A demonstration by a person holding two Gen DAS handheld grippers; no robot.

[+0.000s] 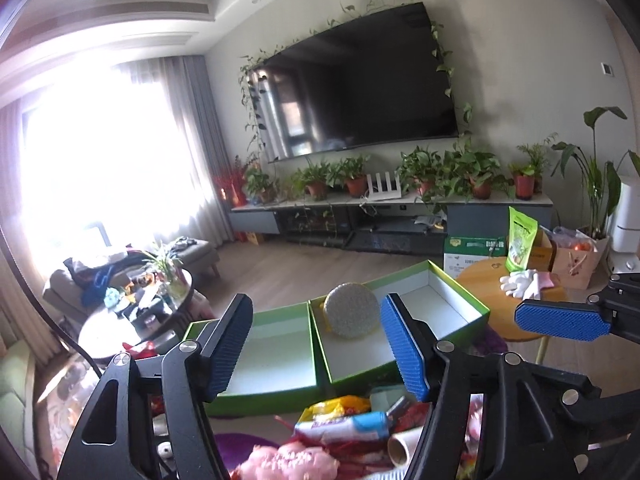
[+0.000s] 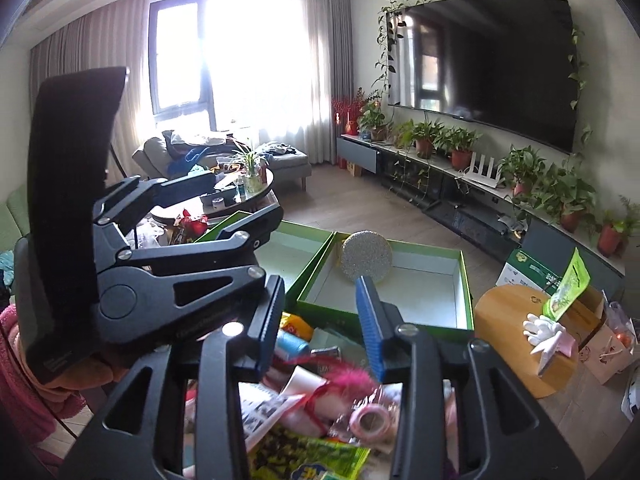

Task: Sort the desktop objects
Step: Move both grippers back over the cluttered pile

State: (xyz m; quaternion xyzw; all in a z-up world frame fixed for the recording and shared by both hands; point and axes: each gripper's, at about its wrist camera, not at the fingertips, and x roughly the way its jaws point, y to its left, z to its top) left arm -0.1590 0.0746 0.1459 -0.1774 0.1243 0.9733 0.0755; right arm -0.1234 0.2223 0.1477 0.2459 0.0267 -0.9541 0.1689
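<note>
Desktop clutter [image 2: 320, 392] before green boxes [image 2: 400, 280]

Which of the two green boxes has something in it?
The right box, nearer the round wooden table: a glittery silver disc leans upright inside it. The left box shows only bare white floor.

The heap of desktop objects [image 2: 312, 412] is blurred and cut off by the bottom edge, and the left gripper [image 1: 316, 344] and right gripper [image 2: 320, 320] hide parts of it. The print on the green snack bag [image 1: 520, 244] is too small to read. In the right wrist view, the left gripper's body hides the near corner of the left green box [image 2: 296, 252].
</note>
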